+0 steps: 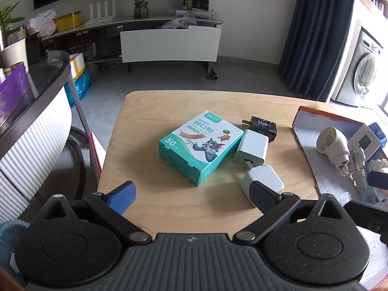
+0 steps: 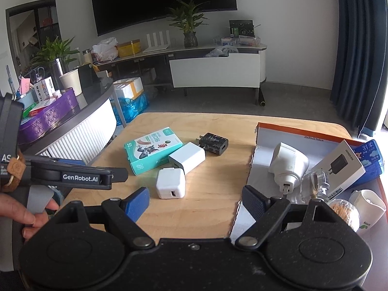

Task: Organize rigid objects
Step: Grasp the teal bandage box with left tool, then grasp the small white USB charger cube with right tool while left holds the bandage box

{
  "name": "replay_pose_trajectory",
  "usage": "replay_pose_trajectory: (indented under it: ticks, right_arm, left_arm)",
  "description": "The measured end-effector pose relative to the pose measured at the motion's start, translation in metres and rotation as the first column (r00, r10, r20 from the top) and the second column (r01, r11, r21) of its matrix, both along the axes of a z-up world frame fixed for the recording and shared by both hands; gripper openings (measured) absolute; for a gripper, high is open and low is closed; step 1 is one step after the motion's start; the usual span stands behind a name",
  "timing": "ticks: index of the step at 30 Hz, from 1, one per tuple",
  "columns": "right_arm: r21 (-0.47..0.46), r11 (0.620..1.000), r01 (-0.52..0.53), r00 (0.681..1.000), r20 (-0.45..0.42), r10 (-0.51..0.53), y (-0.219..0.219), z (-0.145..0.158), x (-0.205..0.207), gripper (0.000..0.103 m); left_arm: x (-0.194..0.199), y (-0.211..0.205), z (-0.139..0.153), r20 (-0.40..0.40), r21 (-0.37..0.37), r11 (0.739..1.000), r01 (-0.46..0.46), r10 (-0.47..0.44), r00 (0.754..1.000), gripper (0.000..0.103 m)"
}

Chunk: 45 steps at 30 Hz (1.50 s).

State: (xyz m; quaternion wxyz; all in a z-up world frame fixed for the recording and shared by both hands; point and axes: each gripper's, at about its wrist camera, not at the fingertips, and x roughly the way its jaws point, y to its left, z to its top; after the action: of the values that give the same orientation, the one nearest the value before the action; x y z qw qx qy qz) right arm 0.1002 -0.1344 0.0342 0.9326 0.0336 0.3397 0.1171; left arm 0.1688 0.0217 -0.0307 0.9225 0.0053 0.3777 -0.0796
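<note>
Both claws stood wide open and empty above the near edge of the wooden worktop (image 2: pixel 206 218). The left claw (image 1: pixel 191 197) hovered before a teal plaster box (image 1: pixel 200 146), its right finger (image 1: pixel 263 195) covering part of a small white charger (image 1: pixel 263 180). A longer white charger (image 1: pixel 252 150) lay just beside the box, touching a black adapter (image 1: pixel 263 127) behind it. The right claw (image 2: pixel 196 203) hung near the small white charger (image 2: pixel 171 185), with the orange-rimmed cardboard tray (image 2: pixel 303 131) to its right. In the tray sat a white plug-in device (image 2: pixel 287 167), a white adapter carton (image 2: pixel 339 167) and a blue packet (image 2: pixel 372 155), cut off at the frame edge. A clear item behind the right finger was hard to make out. A hand (image 2: pixel 26 214) showed at the left edge, mostly hidden
</note>
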Motion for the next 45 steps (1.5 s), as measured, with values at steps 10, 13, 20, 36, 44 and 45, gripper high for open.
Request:
replay_pose_trajectory:
  ticks: [10,13,20,36,44,45]
  right_arm:
    - [-0.015,1.0,-0.012,1.0,-0.023,0.011,0.005,-0.009,0.006,0.099]
    - [-0.018,1.0,-0.016,0.999,-0.032,0.015,0.007,-0.012,0.008,0.099]
    - [-0.005,1.0,-0.024,0.998,-0.056,0.023,0.012,-0.02,0.018,0.099]
    - [-0.01,0.999,-0.037,0.993,-0.112,0.035,0.048,-0.049,0.055,0.098]
    - [-0.033,0.998,-0.048,0.992,-0.122,0.043,0.065,-0.058,0.076,0.079]
    - [-0.039,0.998,-0.045,0.991,-0.126,0.04,0.067,-0.06,0.08,0.071]
  left_arm:
    - [0.052,-0.017,-0.024,0.021,0.112,0.978,0.178,-0.182,0.983,0.103]
    - [0.063,-0.018,-0.034,0.025,0.126,0.969,0.212,-0.216,0.976,0.103]
    - [0.076,-0.018,-0.038,0.027,0.082,0.969,0.232,-0.235,0.972,0.101]
    - [0.041,-0.003,-0.014,-0.018,0.037,0.997,0.061,-0.061,0.998,0.071]
    - [0.005,0.018,-0.001,-0.025,-0.016,0.996,-0.085,0.085,0.996,0.071]
    - [0.001,0.018,0.0,-0.022,-0.019,0.995,-0.093,0.093,0.995,0.071]
